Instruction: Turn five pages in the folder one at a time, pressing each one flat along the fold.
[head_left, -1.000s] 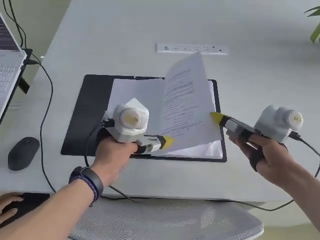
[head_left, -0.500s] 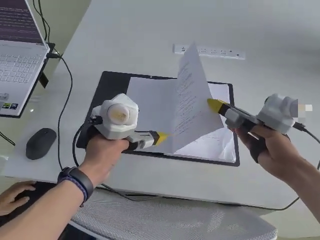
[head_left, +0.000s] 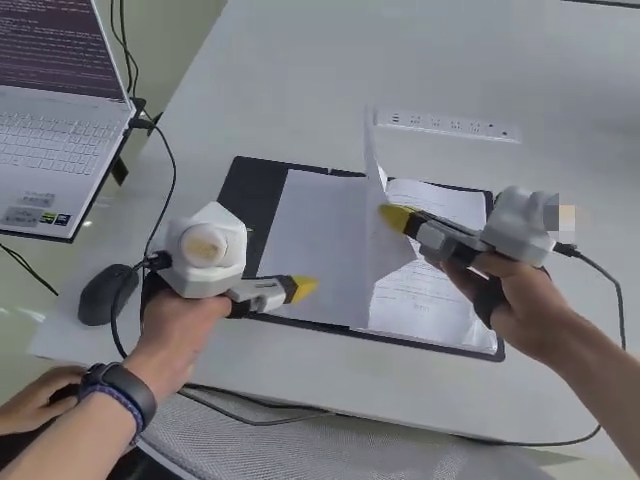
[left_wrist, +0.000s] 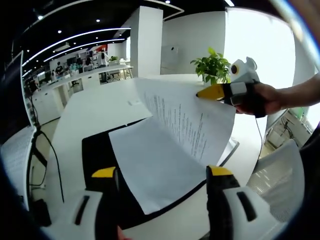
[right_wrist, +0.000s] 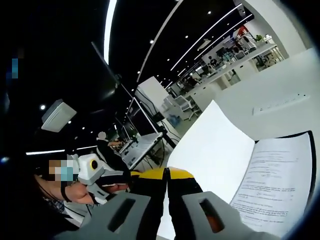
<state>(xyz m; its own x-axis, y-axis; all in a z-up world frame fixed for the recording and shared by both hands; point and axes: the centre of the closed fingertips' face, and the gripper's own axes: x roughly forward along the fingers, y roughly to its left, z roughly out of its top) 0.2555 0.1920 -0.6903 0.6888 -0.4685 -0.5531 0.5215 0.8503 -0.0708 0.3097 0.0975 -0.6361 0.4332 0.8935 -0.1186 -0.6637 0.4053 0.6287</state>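
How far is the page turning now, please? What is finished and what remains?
Done: a blank-backed sheet lies flat on the left half of the folder; how many were turned I cannot tell. In hand: the right tongs are shut on one page, held upright above the fold. To do: lay it down, press it along the fold with the open left tongs, then any remaining pages.

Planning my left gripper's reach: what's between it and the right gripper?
The lifted page, pinched by the right gripper; the left gripper view shows it.
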